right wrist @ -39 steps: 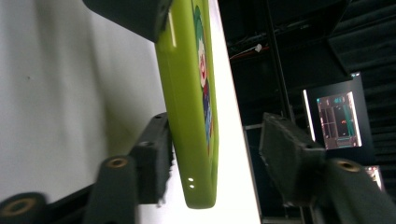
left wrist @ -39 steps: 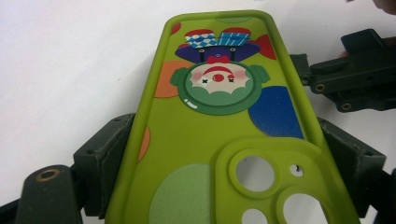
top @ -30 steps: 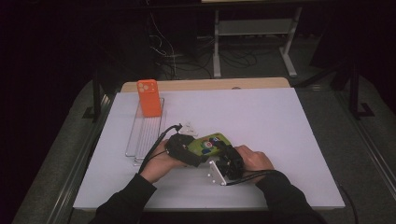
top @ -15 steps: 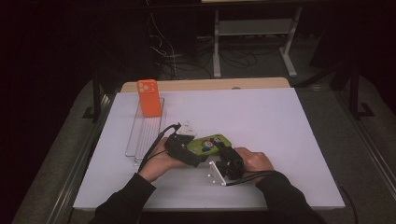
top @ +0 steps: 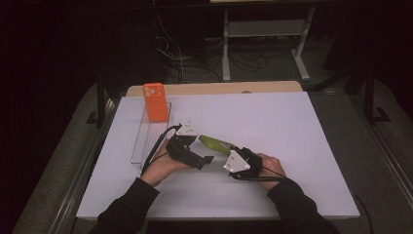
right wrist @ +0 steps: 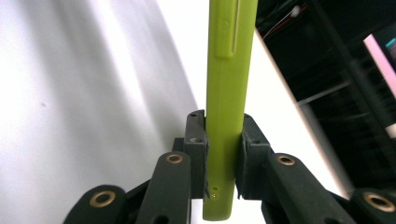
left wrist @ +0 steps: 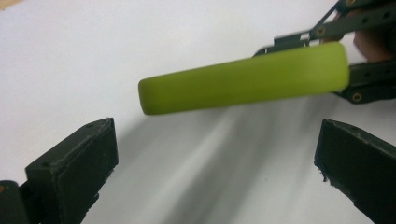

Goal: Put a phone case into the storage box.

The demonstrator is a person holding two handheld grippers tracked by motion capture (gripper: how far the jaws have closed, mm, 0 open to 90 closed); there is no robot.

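My right gripper [top: 230, 150] holds a lime-green phone case [top: 216, 143] just above the white table top, near its front middle. In the right gripper view the pads [right wrist: 196, 135] clamp the case's thin edge [right wrist: 231, 70]; these jaws have just been closing on it. My left gripper [top: 202, 148] sits to the left of the case, and its jaws have just been opening. In the left gripper view the left gripper [left wrist: 215, 158] stands wide, with the case [left wrist: 243, 84] beyond the jaws and clear of both. An orange phone case [top: 156, 101] stands upright in a wire rack [top: 146, 141].
The rack lies along the left side of the white board [top: 302, 141]. A wooden strip [top: 219, 88] runs along the board's far edge. Dark floor, cables and a metal stand [top: 263, 29] lie beyond the table.
The left jaws have spread and let go of the green case. The case has tipped from lying flat to standing on its edge in the right gripper. Both hands stay in place.
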